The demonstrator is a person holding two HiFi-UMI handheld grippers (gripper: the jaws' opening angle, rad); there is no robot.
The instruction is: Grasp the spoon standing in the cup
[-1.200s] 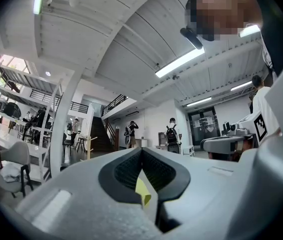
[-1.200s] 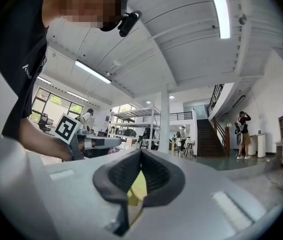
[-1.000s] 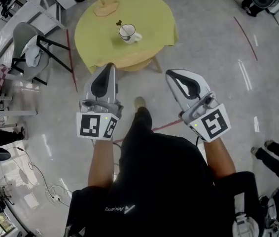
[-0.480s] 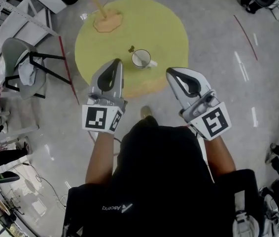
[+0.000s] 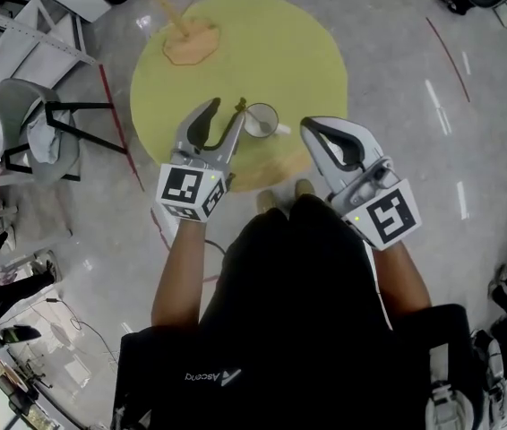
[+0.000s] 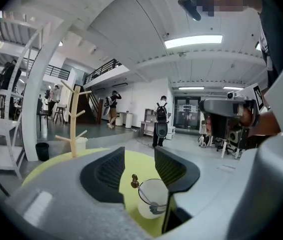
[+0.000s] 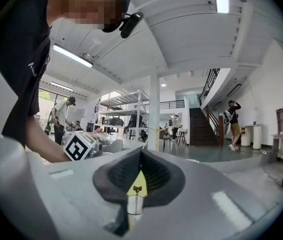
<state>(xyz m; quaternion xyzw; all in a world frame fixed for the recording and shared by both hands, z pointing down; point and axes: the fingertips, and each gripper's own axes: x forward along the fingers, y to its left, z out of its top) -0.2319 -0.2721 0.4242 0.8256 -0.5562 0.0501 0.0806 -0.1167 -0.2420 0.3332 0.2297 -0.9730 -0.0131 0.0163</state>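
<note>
A white cup stands on the round yellow-green table, near its front edge. A thin spoon with a dark ornamental top stands in it, leaning left. My left gripper hovers just left of the cup, its jaws opening. In the left gripper view the spoon and cup show in the gap ahead of the left gripper, untouched. My right gripper is shut and empty at the cup's right. In the right gripper view the cup shows below the right gripper.
A wooden mug tree on an octagonal base stands at the table's far left. A grey chair sits left of the table. Red tape lines mark the floor. Several people stand in the hall beyond.
The person has walked up to the table. The left gripper has reached forward beside the cup and its jaws have parted. The right gripper has stayed shut.
</note>
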